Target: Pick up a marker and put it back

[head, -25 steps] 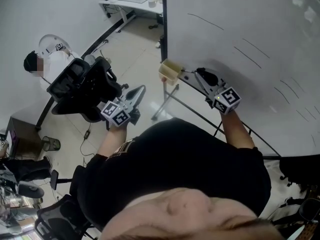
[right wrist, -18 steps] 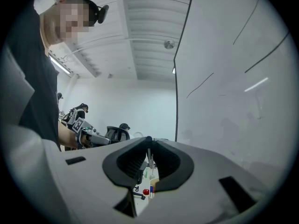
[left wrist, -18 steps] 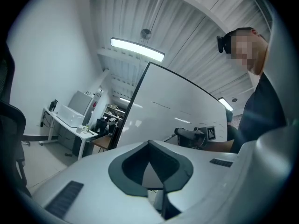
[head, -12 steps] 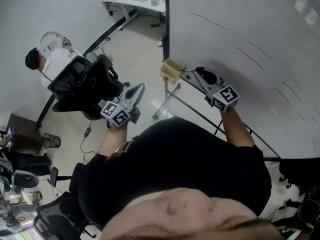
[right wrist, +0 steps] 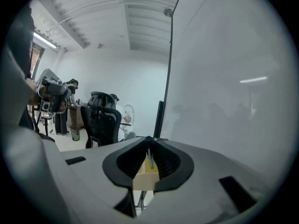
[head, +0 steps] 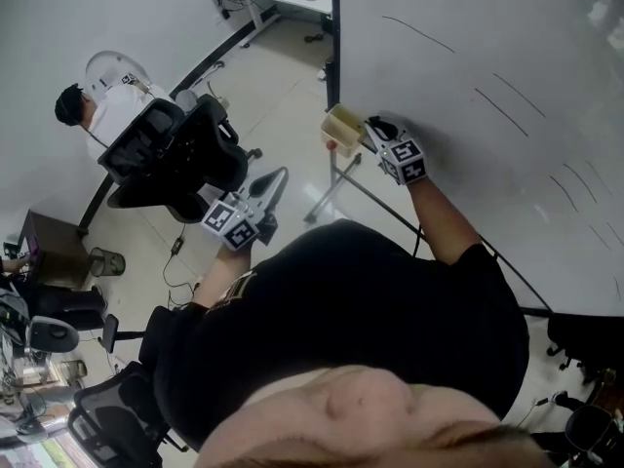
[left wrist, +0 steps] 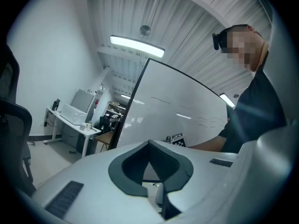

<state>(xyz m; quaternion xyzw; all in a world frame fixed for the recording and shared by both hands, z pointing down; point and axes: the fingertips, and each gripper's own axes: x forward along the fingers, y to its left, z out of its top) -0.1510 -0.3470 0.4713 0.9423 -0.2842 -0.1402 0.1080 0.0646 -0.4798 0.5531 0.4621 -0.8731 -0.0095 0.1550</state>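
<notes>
Marker (right wrist: 150, 158) shows only in the right gripper view, as what looks like a slim grey sliver pinched upright at the tip of the right claw (right wrist: 149, 146). The dark, ribbed pads are drawn in tight on either side of it. Just under it, at 6 o'clock, sits a pale tan box (right wrist: 145, 176), flat-sided, matte and square-edged.

In the head view the same box (head: 342, 128) hangs at the dark lower-left edge of a smooth, glossy whiteboard (head: 487, 115) marked with faint thin strokes. The right claw (head: 373, 131) points at the box from its 3 o'clock side, its tip right beside the rim; whether the marker touches the box cannot be told.

The left claw (head: 273, 181) is held well apart at 8 o'clock from the box, over a shiny tiled floor. Its grey plastic jaws meet at a point with nothing between them, as the left gripper view (left wrist: 149, 143) confirms. A black mesh office chair (head: 166, 154) stands at 10 o'clock.
</notes>
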